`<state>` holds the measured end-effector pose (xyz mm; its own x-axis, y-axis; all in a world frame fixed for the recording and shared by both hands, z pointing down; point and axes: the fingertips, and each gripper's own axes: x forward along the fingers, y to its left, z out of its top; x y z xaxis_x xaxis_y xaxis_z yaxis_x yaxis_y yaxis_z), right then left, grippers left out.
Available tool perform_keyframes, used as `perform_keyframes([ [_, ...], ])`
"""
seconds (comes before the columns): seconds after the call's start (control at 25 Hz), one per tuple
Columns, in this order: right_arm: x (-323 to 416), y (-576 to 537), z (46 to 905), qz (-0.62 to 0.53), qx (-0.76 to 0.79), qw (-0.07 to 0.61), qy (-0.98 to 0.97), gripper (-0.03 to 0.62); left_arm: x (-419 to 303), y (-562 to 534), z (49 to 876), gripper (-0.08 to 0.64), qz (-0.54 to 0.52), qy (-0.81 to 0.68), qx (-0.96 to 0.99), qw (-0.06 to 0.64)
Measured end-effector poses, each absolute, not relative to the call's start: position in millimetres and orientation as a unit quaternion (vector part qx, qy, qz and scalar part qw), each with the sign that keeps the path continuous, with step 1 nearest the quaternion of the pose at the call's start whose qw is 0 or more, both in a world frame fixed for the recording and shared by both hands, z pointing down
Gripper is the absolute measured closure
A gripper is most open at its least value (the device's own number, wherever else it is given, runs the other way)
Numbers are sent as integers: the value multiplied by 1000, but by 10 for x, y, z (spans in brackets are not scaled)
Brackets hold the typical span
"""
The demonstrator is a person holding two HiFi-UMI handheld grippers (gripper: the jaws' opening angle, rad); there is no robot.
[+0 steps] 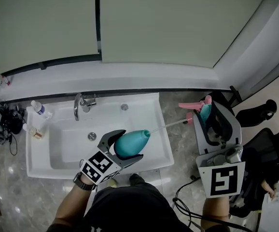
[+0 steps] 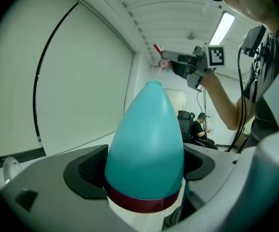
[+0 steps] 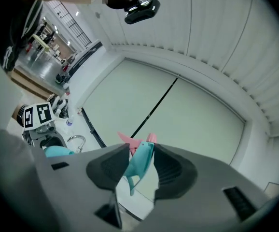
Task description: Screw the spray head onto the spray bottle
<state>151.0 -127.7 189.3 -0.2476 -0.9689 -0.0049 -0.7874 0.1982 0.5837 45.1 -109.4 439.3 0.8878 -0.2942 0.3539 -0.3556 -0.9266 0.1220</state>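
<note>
- Jaws of left gripper (image 1: 132,145): spread wide and pressed against both flanks of the bottle (image 2: 146,144).
- Held the teal body deep between the dark pads, with its dark red band (image 2: 142,202) and white base set farthest back, behind the pads.
- Pointed the open neck (image 2: 154,83) out past the fingertips, clear of both pads.
- Jaws of right gripper (image 3: 140,166): stood about half apart and closed on the spray head (image 1: 204,111).
- Pinched the teal middle of that head between the two pads, one pad on each side.
- Left the pink trigger (image 3: 129,140) and pink nozzle (image 3: 151,138) sticking out beyond the right fingertips.
- Showed a thin pale tube (image 1: 171,124) running from the head, out of the right jaws and across towards the left jaws.
- Put the tube's free tip just beside the neck, ahead of the left fingertips; could not tell from any view whether touching it or inside it.
- Had the head not yet on the neck: well beyond the left fingertips, above the neck in the left gripper view.
- Hung both pairs of jaws in the air, the left pair over the white sink (image 1: 33,163) with the faucet (image 1: 77,105) farther off beyond them, the right pair out past the sink's side.
</note>
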Motion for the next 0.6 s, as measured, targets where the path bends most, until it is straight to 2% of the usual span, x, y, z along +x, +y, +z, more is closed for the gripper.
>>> perform_keyframes([
  [0.12, 1363, -1277, 2025, -255, 573, 216, -748, 433, 506, -1090, 4378, 135, 161, -170, 968, 94],
  [0.28, 1179, -1277, 2332, -268, 529, 304, -745, 433, 565, -1112, 4345, 135, 147, -170, 969, 100],
  [0.6, 848, -1327, 2603, -273, 486, 331, -761, 433, 629, -1149, 4285, 135, 127, -172, 972, 102],
])
